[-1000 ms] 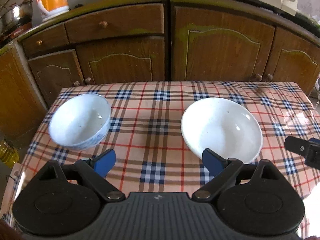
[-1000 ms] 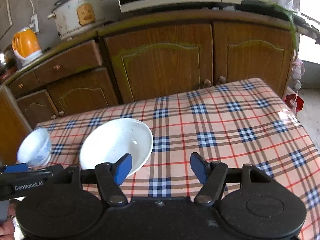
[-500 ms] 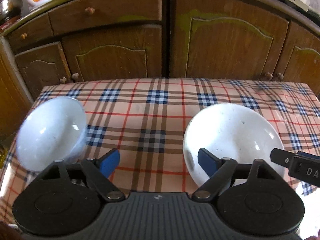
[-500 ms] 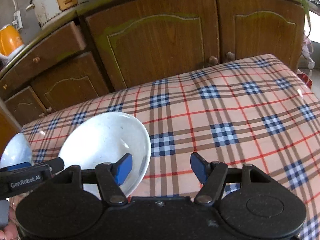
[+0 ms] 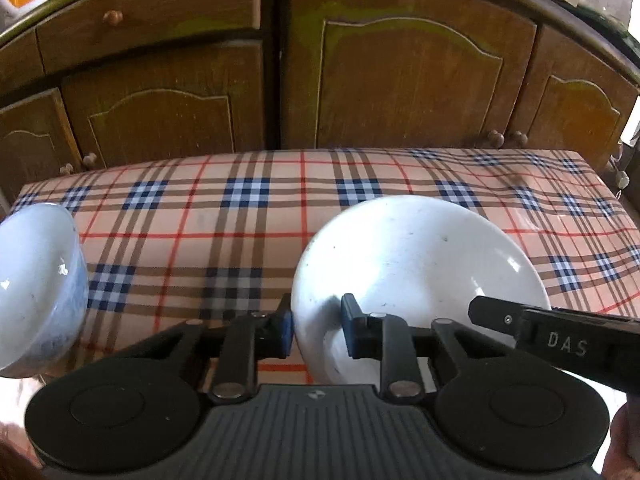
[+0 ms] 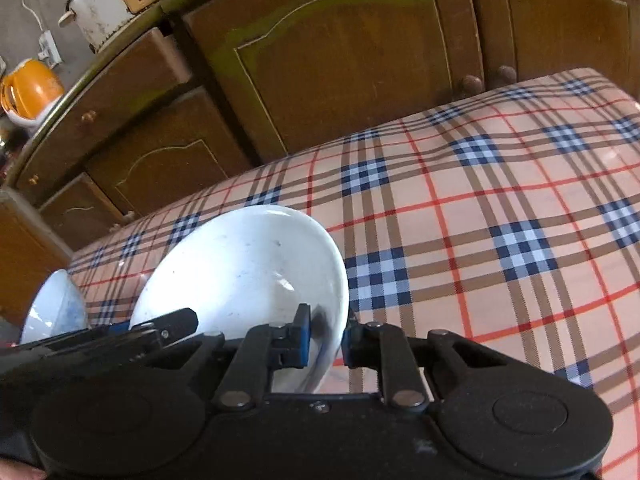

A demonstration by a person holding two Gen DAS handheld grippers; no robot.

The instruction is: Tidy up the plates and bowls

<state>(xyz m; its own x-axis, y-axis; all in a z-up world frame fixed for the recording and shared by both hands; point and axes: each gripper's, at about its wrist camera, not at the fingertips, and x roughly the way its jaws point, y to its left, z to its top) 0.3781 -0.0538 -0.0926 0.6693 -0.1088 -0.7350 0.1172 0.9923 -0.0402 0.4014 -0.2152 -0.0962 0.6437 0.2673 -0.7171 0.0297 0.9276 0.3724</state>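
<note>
Both grippers are gripping 1 white plate (image 5: pixel 420 264) on the checked tablecloth (image 5: pixel 240 232): the left gripper (image 5: pixel 316 330) is closing on its near-left rim, the right gripper (image 6: pixel 325 340) clamping its right rim. The small bowl (image 5: pixel 36 284) is sitting far left.

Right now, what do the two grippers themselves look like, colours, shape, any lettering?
Both match: the left gripper and right gripper have black linkage fingers on silver pivot pins, blue pads at the tips, two round black discs at the base and a ribbed dark grey centre. White letters "DAS" mark the right gripper's side in the left view. No cables or sleeves visible.
</note>
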